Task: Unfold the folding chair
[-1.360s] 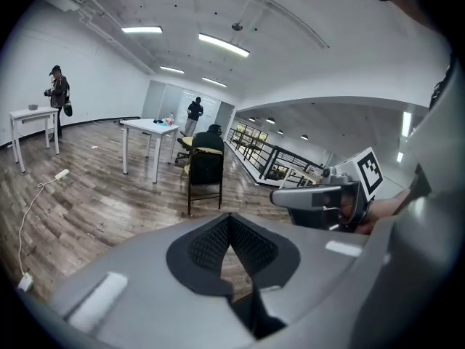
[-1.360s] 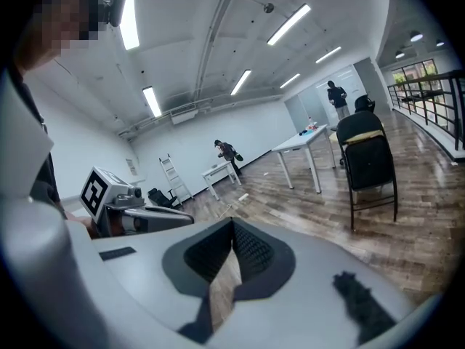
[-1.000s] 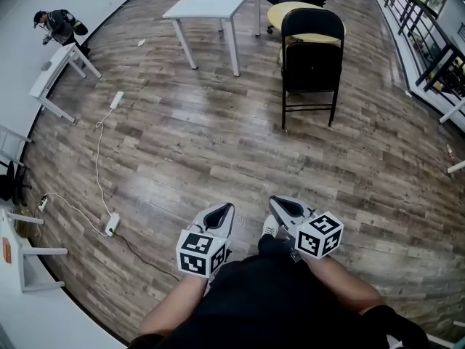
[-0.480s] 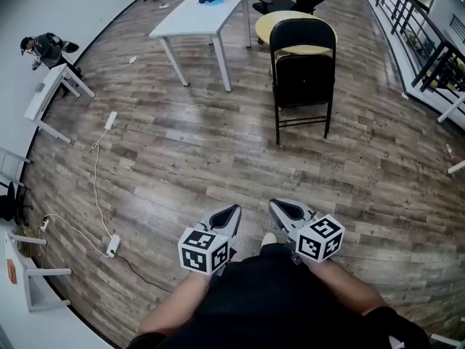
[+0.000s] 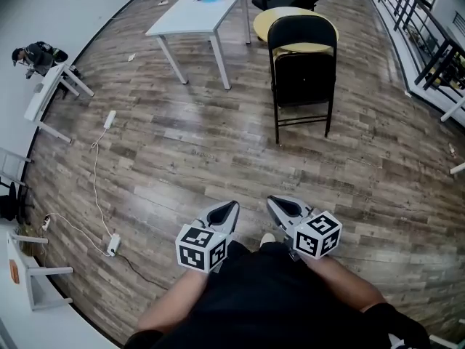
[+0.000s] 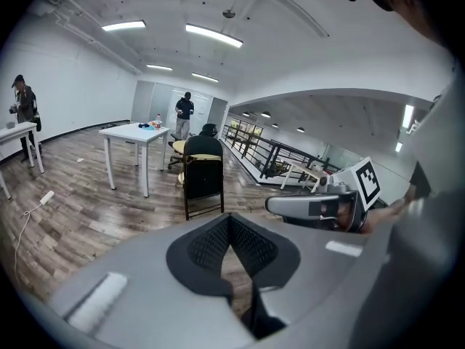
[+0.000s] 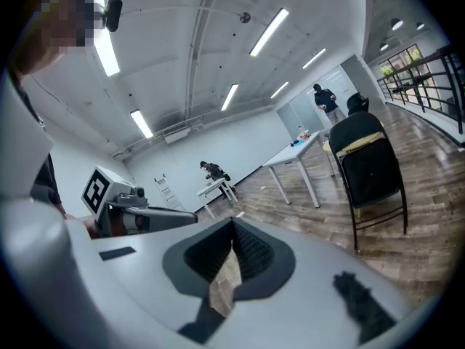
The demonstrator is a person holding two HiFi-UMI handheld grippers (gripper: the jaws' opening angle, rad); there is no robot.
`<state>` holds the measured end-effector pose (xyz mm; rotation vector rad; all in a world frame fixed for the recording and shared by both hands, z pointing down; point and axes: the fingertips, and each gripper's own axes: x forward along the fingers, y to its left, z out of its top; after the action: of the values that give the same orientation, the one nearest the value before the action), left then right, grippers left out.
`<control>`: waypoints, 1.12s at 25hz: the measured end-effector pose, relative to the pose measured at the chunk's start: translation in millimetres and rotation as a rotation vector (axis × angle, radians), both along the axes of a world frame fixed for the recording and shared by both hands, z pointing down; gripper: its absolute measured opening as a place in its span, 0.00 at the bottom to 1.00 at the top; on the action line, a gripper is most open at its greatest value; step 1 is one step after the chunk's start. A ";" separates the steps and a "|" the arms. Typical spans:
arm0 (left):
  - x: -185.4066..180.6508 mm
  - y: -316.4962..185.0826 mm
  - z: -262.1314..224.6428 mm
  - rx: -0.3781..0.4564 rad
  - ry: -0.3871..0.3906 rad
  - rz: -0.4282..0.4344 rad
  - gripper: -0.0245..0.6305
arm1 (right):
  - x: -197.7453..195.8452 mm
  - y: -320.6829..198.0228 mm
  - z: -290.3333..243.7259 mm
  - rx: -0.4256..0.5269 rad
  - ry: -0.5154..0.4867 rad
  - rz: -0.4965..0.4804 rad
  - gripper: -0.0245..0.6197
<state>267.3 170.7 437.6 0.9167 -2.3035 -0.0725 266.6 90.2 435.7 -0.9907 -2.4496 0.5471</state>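
The black folding chair [image 5: 301,71] stands folded upright on the wooden floor, well ahead of both grippers; it also shows in the left gripper view as the chair [image 6: 203,184] and in the right gripper view as the chair [image 7: 367,169]. My left gripper [image 5: 231,206] is held close to the person's body, its jaws shut with nothing between them [image 6: 231,218]. Beside it my right gripper [image 5: 270,201] is likewise shut and empty [image 7: 232,224]. Neither touches the chair.
A white table [image 5: 200,13] stands at the far left of the chair, a round yellow table [image 5: 283,17] right behind it. A cable with power strips [image 5: 112,244] lies on the floor at left. A railing [image 5: 429,38] runs along the right. A person [image 5: 33,53] works at a white desk [image 5: 47,93].
The chair looks a little larger and nearer in the head view. Both grippers stay shut and side by side in front of the body.
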 end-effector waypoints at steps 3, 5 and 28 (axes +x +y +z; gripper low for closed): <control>-3.3 1.1 2.1 -0.003 0.002 -0.005 0.05 | -2.0 2.5 3.5 -0.001 0.005 -0.007 0.05; -3.6 0.0 3.2 -0.007 0.005 0.002 0.05 | -3.5 3.2 5.4 -0.001 0.012 -0.007 0.05; -100.2 35.4 33.4 0.064 0.085 0.008 0.05 | -86.8 31.4 31.5 0.078 0.088 0.049 0.05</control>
<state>167.1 206.1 471.1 0.9368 -2.2298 -0.1799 179.8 121.5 467.2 -0.8593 -2.4038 0.4963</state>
